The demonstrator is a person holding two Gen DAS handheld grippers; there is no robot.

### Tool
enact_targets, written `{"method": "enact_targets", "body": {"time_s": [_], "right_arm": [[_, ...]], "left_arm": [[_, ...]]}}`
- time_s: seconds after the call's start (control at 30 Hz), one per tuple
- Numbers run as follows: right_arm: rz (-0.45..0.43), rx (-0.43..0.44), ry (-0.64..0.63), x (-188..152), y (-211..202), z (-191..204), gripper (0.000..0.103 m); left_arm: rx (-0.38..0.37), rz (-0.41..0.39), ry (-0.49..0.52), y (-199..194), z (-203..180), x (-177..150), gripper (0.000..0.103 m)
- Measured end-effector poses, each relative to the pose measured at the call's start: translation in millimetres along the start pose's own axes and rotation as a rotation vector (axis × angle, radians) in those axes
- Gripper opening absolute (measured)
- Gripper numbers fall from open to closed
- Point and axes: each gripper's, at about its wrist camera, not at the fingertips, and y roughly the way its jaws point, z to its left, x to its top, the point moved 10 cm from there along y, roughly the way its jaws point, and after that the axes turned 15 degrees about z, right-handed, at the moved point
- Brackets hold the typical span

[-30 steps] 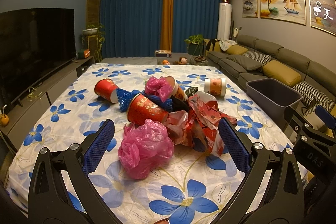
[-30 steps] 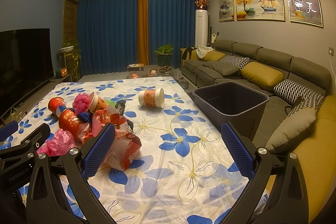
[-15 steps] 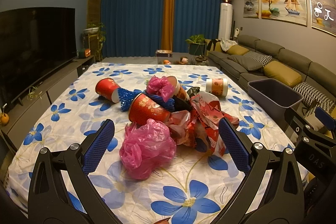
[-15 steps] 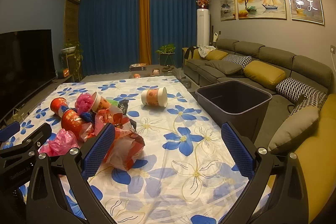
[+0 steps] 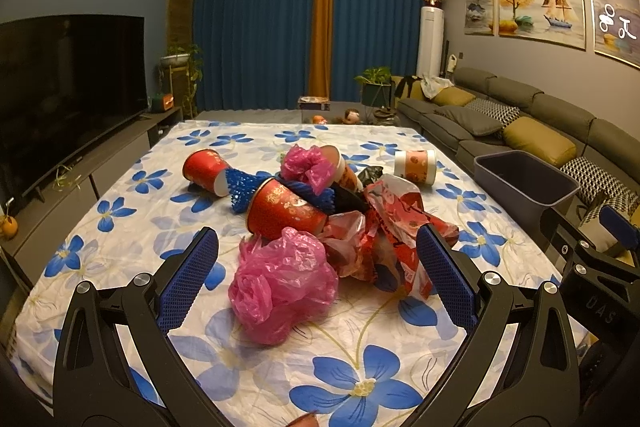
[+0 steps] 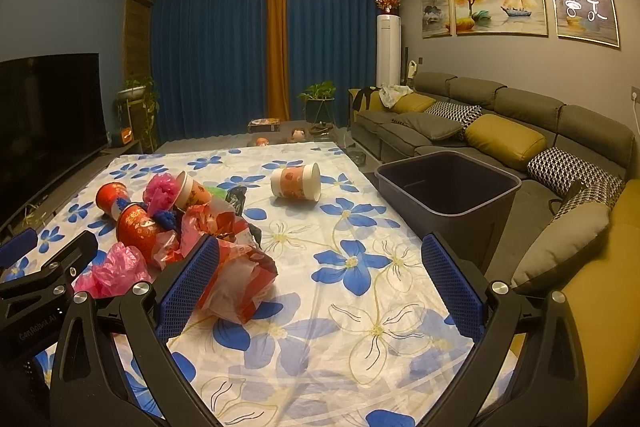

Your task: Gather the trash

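Trash sits heaped on the table (image 5: pixel 120 227), nearer its left edge than its right, and none of it has been collected yet. Your left gripper (image 5: pixel 316 275) hangs wide open and holds nothing, with a crumpled pink bag (image 5: pixel 282 287) lying straight ahead between its fingers, the closest piece to you. That bag is a rounded wad with no clear long axis, so it should take a squeeze from any side. Just behind it a red cup (image 5: pixel 280 211) lies tipped over, mouth toward you and to the left, touching red wrappers (image 5: pixel 392 223) on its right. Farther back are a second red cup (image 5: pixel 204 171), blue netting (image 5: pixel 242 187) and another pink bag (image 5: pixel 308 165).

Your right gripper (image 6: pixel 320 287) is also wide open and empty, over bare cloth near the right edge, with the heap off to its left. A lone cup (image 6: pixel 296 183) lies on its side farther up the table, apart from the heap.

The bin (image 6: pixel 448 195) stands just beyond the right edge of the table, by the sofa (image 6: pixel 520 123). What shows of its inside looks empty. Your left gripper is nearer the pink bag; your right is nearer the bin.
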Motion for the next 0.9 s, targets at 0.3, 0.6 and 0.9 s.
{"method": "enact_targets", "body": {"time_s": [0.3,0.6,0.9], "right_arm": [[0.005,0.025,-0.009,-2.7,7.5,5.4,0.098],[0.024,0.085,-0.043,-4.9,28.8,28.6,0.096],[0.069,0.139,-0.093,-2.1,65.3,63.4,0.078]], "left_arm": [[-0.001,-0.015,-0.009,3.6,5.4,-0.1,0.098],[-0.008,-0.021,-0.081,13.0,38.6,-3.5,0.092],[0.009,-0.016,-0.094,29.5,64.7,-7.4,0.087]]}}
